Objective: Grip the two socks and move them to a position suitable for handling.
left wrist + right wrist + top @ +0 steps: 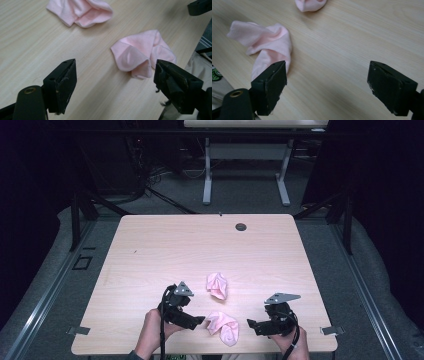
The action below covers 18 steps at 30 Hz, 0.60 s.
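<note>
Two pink socks lie loose on the table, both grippers empty beside the near one.

The near sock (223, 327) sits crumpled at the front edge of the table (150, 255), between the left gripper (200, 320) and right gripper (248, 323), touching neither. Both stand with jaws apart around bare wood. The far sock (217, 285) lies just behind; its top is cut off in both gripper views.

Two crumpled pink socks are lying apart on the table: the near sock (223, 327) is resting folded by the front edge, and the far sock (217, 285) is sitting bunched just behind it.
</note>
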Available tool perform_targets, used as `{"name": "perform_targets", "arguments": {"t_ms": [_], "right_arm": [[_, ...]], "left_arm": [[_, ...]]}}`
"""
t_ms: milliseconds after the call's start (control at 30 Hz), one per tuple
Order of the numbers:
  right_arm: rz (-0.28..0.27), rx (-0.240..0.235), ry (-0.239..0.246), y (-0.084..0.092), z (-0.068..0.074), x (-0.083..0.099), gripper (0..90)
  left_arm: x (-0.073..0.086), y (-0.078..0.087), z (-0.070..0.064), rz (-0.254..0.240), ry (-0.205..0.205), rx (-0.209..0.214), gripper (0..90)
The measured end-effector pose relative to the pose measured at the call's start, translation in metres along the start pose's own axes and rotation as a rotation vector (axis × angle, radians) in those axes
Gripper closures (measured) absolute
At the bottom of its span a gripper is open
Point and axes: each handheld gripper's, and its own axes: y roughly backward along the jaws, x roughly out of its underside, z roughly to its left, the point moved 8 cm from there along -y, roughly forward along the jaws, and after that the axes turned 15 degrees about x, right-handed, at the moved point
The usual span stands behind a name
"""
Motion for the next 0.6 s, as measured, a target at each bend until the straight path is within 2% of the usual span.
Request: {"name": "perform_targets", "arguments": {"t_ms": [100, 200, 233, 267, 467, 600], "right_arm": [[0.017, -0.016, 0.041, -0.004, 0.014, 0.000, 21.5], [0.024, -0.014, 0.060, -0.004, 0.020, 0.001, 21.8], [0.029, -0.013, 0.080, -0.005, 0.024, 0.000, 22.1], [0.027, -0.017, 0.075, -0.006, 0.026, 0.000, 22.3], [0.059, -0.039, 0.090, -0.010, 0.036, 0.001, 25.4], [0.082, -0.043, 0.105, -0.017, 0.044, 0.001, 31.1]], "left_arm": [[0.008, -0.005, 0.002, 0.013, 0.019, -0.008, 21.3], [0.011, -0.006, 0.002, 0.008, 0.025, -0.006, 21.5], [0.012, -0.006, 0.002, 0.011, 0.025, -0.014, 21.7], [0.012, -0.007, -0.003, 0.012, 0.019, -0.001, 21.7], [0.010, -0.014, -0.014, 0.027, -0.004, 0.011, 21.7], [0.008, -0.026, -0.022, 0.048, -0.023, 0.020, 23.9]]}}
